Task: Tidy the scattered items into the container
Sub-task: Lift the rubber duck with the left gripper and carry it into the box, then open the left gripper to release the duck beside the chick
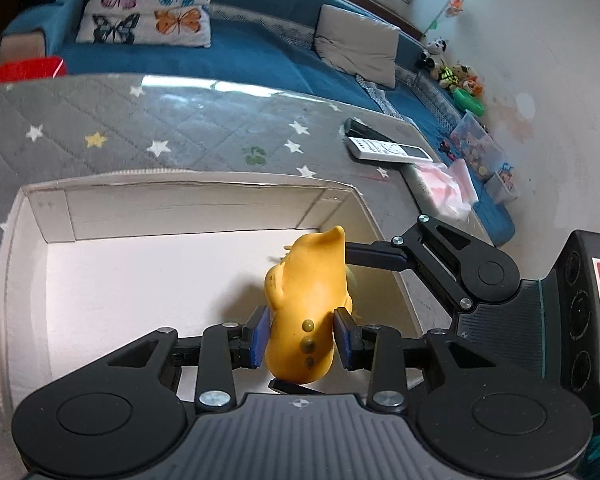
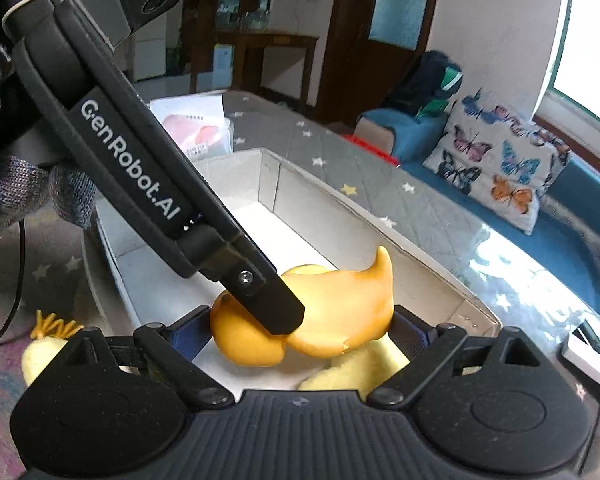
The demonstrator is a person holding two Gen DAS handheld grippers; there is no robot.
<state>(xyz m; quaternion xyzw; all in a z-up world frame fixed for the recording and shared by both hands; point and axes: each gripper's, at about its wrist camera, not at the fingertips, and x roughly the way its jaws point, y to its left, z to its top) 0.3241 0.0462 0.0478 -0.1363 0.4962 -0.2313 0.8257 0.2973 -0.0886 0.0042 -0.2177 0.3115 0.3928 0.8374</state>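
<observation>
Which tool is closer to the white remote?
Right. The right tool sits at the box's edge on the remote's side; the left tool is over the box, gripping the duck, farther away.

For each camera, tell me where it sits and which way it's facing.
Left wrist: sits on the left tool, looking down into the white box toward the blue sofa; its blue pads grip the yellow duck, and the right tool enters from the right.
Right wrist: sits on the right tool, facing the box; the left tool crosses diagonally.
Shared: duck, box, sofa.
</observation>
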